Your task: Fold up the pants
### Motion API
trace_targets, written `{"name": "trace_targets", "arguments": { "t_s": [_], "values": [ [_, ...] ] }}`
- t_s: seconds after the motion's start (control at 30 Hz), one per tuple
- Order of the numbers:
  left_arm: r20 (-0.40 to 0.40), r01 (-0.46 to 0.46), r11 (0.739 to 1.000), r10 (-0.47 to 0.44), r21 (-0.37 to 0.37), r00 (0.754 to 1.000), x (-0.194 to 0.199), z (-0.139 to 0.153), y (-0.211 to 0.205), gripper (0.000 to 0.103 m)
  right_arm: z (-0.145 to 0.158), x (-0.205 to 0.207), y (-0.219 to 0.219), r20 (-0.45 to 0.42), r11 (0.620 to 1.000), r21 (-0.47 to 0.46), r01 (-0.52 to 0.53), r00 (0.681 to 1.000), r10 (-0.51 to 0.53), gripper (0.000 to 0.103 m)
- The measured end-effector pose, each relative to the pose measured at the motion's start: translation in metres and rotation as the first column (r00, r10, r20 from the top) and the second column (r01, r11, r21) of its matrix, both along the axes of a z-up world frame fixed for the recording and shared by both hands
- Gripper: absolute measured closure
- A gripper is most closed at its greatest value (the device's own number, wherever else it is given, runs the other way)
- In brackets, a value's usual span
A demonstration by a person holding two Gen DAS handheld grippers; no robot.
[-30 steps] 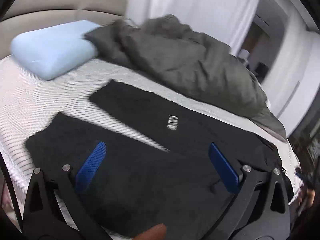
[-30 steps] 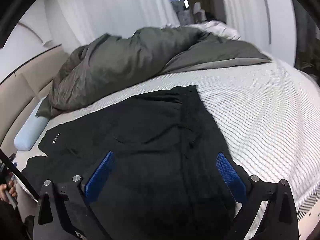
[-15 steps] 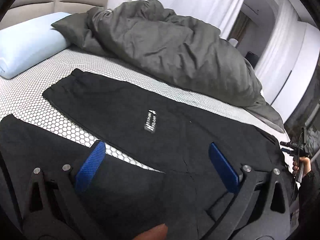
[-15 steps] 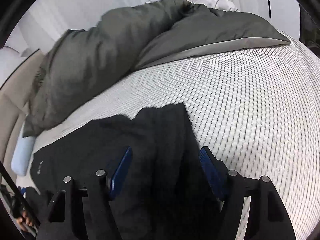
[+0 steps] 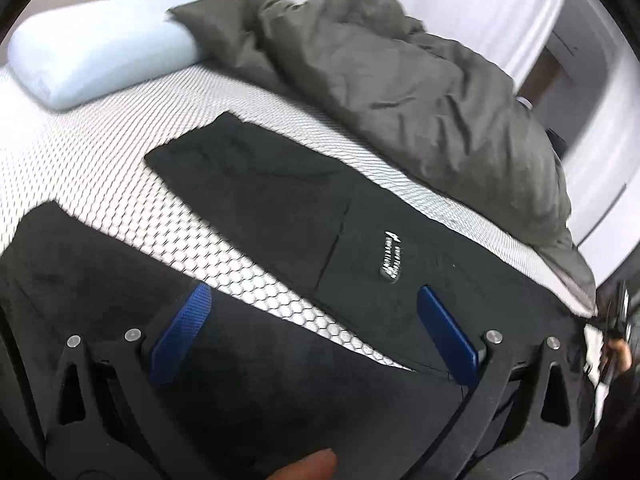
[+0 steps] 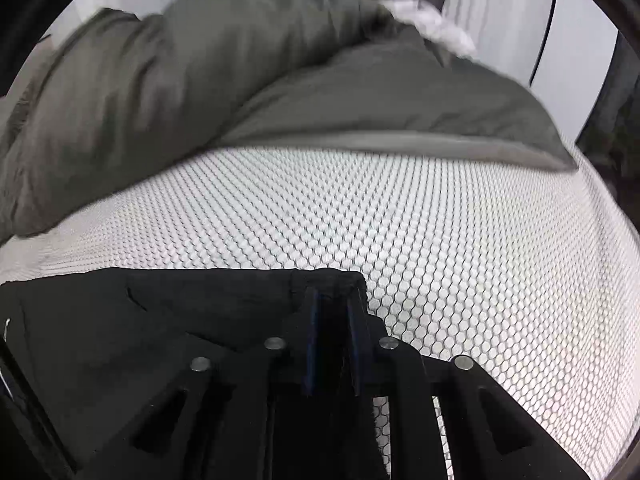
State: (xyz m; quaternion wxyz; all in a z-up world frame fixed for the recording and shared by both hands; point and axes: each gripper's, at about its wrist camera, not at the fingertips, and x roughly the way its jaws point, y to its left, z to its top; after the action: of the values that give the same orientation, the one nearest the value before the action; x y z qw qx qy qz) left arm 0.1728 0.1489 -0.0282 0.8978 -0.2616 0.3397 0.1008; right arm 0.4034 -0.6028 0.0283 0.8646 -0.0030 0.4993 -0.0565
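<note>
Gripping a corner of the black pants (image 6: 168,320), the right tool (image 6: 334,312) has its two blue fingers (image 6: 310,340) pressed close together on the fabric edge, with the honeycomb-patterned bed (image 6: 460,240) stretching ahead of it and a rumpled grey duvet (image 6: 200,80) heaped beyond. The left tool (image 5: 316,328) hangs spread wide, holding nothing, above the pants (image 5: 280,200), which lie flat on the bed (image 5: 100,152); one leg runs beneath its left finger, the other extends ahead. A white logo (image 5: 392,256) sits just ahead of its right finger. A pale blue pillow (image 5: 100,48) rests far ahead to its left.
</note>
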Motion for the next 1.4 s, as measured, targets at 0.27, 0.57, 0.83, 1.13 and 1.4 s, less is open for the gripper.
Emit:
{"name": "trace_targets", "arguments": {
  "t_s": [0.27, 0.57, 0.83, 1.13, 1.4],
  "values": [
    [0.018, 0.005, 1.0, -0.005, -0.007, 1.0, -0.012, 0.004, 0.004, 0.001, 0.052, -0.146, -0.002, 0.261, 0.983, 0.177, -0.043, 0.965, -0.005, 0.01],
    [0.04, 0.185, 0.981, -0.187, 0.051, 0.982, -0.037, 0.018, -0.054, 0.001, 0.022, -0.316, 0.016, 0.28, 0.966, 0.256, -0.026, 0.959, -0.049, 0.001],
    [0.046, 0.282, 0.95, -0.29, 0.135, 0.956, -0.088, 0.025, -0.098, 0.001, -0.022, -0.395, 0.003, 0.257, 0.873, 0.479, 0.089, 0.937, -0.236, 0.012],
    [0.037, 0.059, 0.993, -0.056, -0.106, 0.998, -0.144, 0.013, 0.005, 0.001, -0.043, -0.381, -0.017, 0.224, 0.773, 0.631, 0.07, 0.937, -0.268, 0.024],
    [0.046, -0.145, 0.956, 0.162, -0.255, 0.986, -0.2, 0.002, 0.088, 0.001, -0.048, -0.356, -0.037, 0.259, 0.759, 0.637, 0.132, 0.892, -0.372, 0.077]
  ]
}}
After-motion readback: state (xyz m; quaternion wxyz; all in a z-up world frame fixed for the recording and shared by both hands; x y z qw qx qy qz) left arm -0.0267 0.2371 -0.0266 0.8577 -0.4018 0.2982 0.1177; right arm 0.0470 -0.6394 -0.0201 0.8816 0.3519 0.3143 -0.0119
